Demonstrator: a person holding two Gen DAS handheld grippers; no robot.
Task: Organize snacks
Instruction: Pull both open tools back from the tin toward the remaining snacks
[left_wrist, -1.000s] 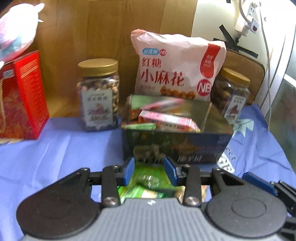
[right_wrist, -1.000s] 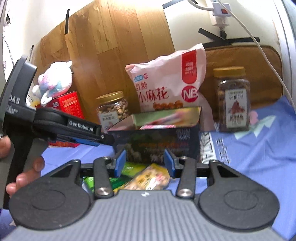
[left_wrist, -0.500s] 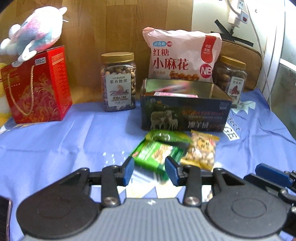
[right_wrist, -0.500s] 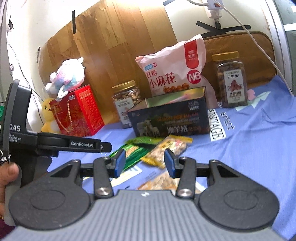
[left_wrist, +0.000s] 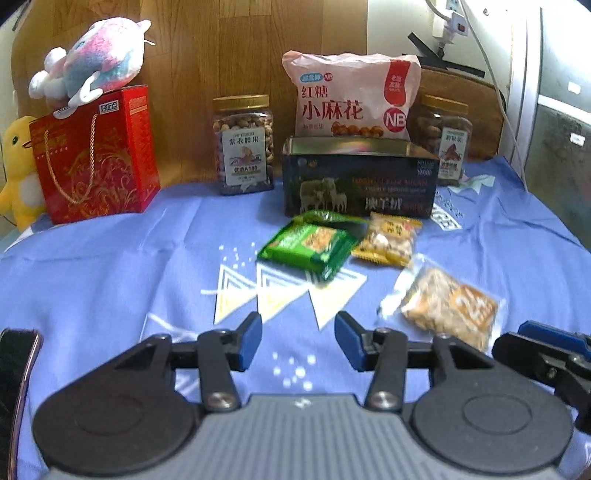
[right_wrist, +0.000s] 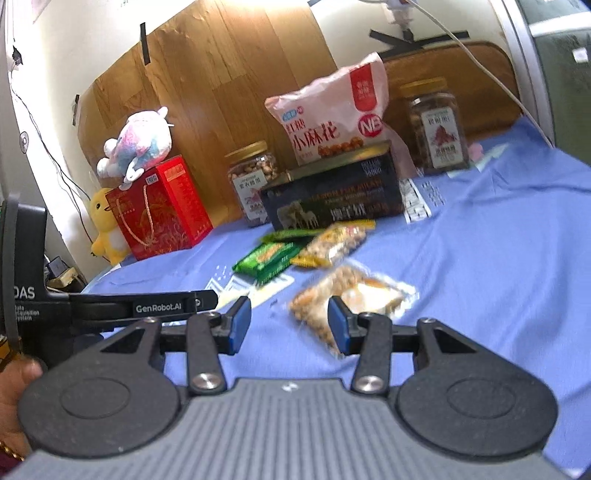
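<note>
A dark open tin box (left_wrist: 360, 184) (right_wrist: 332, 195) stands on the blue cloth. In front of it lie a green snack packet (left_wrist: 308, 247) (right_wrist: 267, 258), a yellow nut packet (left_wrist: 389, 240) (right_wrist: 334, 242) and a clear packet of nut brittle (left_wrist: 448, 308) (right_wrist: 351, 291). My left gripper (left_wrist: 298, 341) hovers over bare cloth, well short of the packets, its jaws opening with nothing between them. My right gripper (right_wrist: 289, 325) is open and empty; the clear packet lies just beyond its fingers. The left gripper's body (right_wrist: 110, 306) shows at the left of the right wrist view.
Behind the tin stand a pink snack bag (left_wrist: 351, 99), two nut jars (left_wrist: 243, 144) (left_wrist: 445, 140), a red gift box (left_wrist: 96, 155) with a plush toy (left_wrist: 92, 66) on it and a yellow duck toy (left_wrist: 18, 170). A wooden board backs them. A hand (right_wrist: 14, 398) holds the left gripper.
Both grippers have pulled back from the tin, so the packets now lie farther ahead and the clear packet has come into view. The left jaws stand wider apart.
</note>
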